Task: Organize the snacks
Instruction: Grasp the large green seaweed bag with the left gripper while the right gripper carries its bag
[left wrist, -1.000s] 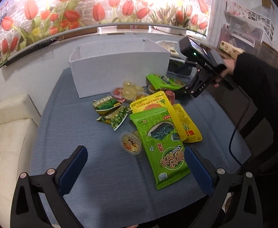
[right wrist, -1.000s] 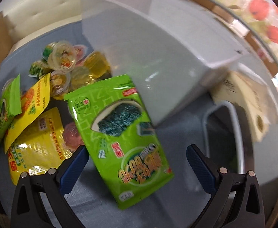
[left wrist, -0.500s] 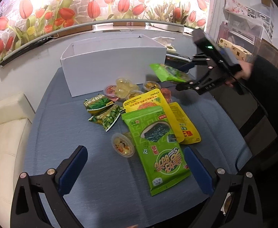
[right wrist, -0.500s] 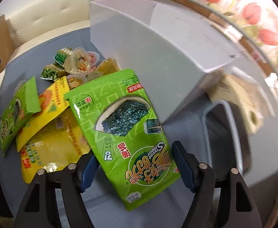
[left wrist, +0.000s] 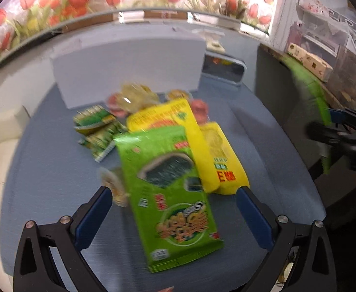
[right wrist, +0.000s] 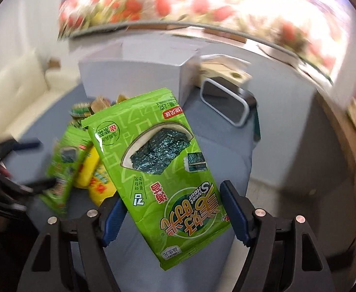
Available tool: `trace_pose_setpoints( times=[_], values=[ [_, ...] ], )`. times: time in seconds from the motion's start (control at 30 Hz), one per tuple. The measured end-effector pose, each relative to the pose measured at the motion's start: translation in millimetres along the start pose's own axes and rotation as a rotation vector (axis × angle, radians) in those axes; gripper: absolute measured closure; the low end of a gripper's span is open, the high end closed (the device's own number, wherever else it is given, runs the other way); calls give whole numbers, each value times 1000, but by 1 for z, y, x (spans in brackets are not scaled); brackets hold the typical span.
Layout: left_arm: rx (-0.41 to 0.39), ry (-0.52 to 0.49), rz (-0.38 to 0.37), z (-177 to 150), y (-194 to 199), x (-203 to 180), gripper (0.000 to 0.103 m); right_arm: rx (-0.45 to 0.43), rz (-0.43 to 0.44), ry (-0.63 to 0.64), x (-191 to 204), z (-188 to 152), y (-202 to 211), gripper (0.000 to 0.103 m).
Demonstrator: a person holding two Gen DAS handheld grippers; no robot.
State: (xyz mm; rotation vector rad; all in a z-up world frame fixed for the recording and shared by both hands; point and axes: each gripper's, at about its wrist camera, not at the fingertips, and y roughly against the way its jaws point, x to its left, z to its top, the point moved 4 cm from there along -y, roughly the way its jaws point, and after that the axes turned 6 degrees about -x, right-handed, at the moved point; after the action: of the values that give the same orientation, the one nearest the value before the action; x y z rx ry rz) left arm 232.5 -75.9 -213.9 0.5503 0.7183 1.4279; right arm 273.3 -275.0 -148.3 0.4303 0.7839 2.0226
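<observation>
2 seaweed bags (right wrist: pixel 163 170), 2 yellow bags (left wrist: pixel 185 136)

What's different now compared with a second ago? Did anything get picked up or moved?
The right gripper closed on a green seaweed packet and lifted it off the table, up and back from the white box. The left gripper, open, came down over the second seaweed packet. The yellow bags, jelly cups and box stayed put.

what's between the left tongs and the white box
In the left wrist view: the green seaweed bag, yellow bags behind it, then jelly cups against the white box.
</observation>
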Motion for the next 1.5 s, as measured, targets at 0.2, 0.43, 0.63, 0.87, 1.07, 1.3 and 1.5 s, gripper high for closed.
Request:
trace_pose_setpoints(
  times=[0.2,0.43,0.63,0.87,1.07,1.3,1.5],
  values=[
    [33,41,32,-9,-22,5,0,-72,23,-90,15,-13,33,25],
    [26,40,48,-11,-18,11,34,-106,29,-99,27,-14,44,25],
    [-27,27,49,0,10,16,35,-127,36,-77,38,-7,48,25],
    [-141,15,50,48,54,38,35,-114,29,-89,48,30,17,25],
    [-229,32,90,131,59,84,34,-130,38,-66,56,114,-31,25],
    [-248,59,125,221,18,144,34,-117,-67,-76,54,199,-115,25],
    [-221,86,114,266,-24,167,33,-89,-104,-81,55,236,-171,25]
  ],
)
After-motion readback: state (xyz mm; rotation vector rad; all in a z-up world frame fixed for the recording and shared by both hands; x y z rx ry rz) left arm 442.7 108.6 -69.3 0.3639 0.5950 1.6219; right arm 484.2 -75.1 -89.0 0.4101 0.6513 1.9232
